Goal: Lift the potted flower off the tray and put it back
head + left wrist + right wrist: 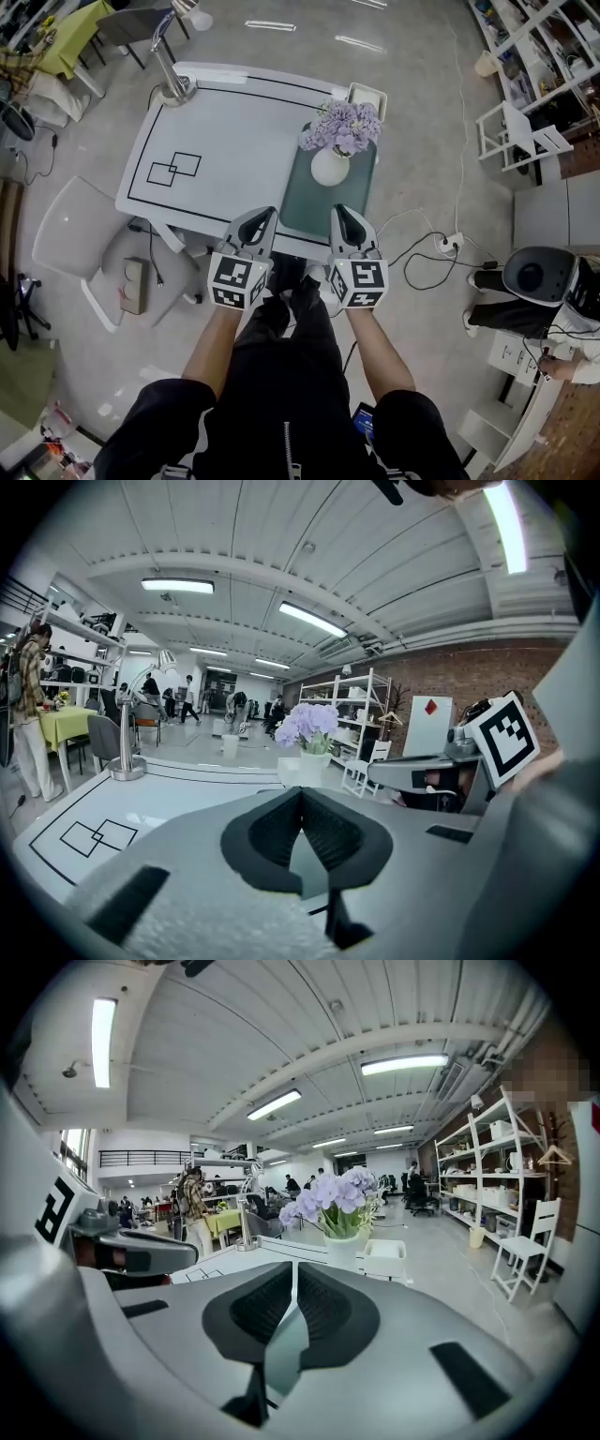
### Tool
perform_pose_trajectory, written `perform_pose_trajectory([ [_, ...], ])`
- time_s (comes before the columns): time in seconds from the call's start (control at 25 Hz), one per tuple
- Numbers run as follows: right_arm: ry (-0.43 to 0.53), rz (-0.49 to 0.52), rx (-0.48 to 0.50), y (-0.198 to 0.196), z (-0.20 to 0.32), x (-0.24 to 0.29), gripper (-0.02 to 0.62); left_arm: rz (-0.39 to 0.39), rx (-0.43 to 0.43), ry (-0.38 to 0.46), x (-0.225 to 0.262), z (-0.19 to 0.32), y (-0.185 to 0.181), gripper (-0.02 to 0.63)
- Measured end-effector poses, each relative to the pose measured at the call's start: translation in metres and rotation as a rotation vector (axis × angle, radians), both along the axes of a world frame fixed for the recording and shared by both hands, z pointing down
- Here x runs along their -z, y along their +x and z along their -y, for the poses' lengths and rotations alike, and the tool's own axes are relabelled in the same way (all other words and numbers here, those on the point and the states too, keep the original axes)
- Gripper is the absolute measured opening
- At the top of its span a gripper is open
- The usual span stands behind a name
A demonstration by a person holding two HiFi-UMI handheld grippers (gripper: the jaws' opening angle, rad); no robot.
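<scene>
Table point(216, 141), white with a black outline and two overlapping squares drawn on it, stands on a grey floor. Tray point(305, 202), dark green, lies along the table's right side. Potted flower point(336, 141), lilac blooms in a round white pot, sits upright at the tray's far end. Left gripper point(267, 214) and right gripper point(339, 211) are side by side at the table's near edge, both pointing toward the pot and clear of it. Each has its jaws pressed together with nothing between them. Small white box point(367, 97) sits just beyond the tray's far corner.
</scene>
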State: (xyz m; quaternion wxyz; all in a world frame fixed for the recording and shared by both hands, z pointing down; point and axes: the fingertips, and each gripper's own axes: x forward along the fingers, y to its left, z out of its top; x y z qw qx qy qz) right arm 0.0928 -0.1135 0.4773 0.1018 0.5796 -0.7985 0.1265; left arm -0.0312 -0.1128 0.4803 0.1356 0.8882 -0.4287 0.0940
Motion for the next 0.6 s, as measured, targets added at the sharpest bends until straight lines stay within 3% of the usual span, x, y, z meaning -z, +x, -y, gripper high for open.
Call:
perform_pose_trajectory([
  [0.6,-0.023,0.019,-0.022,0.002,-0.066,0.033,0.008,-0.022,-0.065,0.047,0.023,-0.039,0.023,0.005],
])
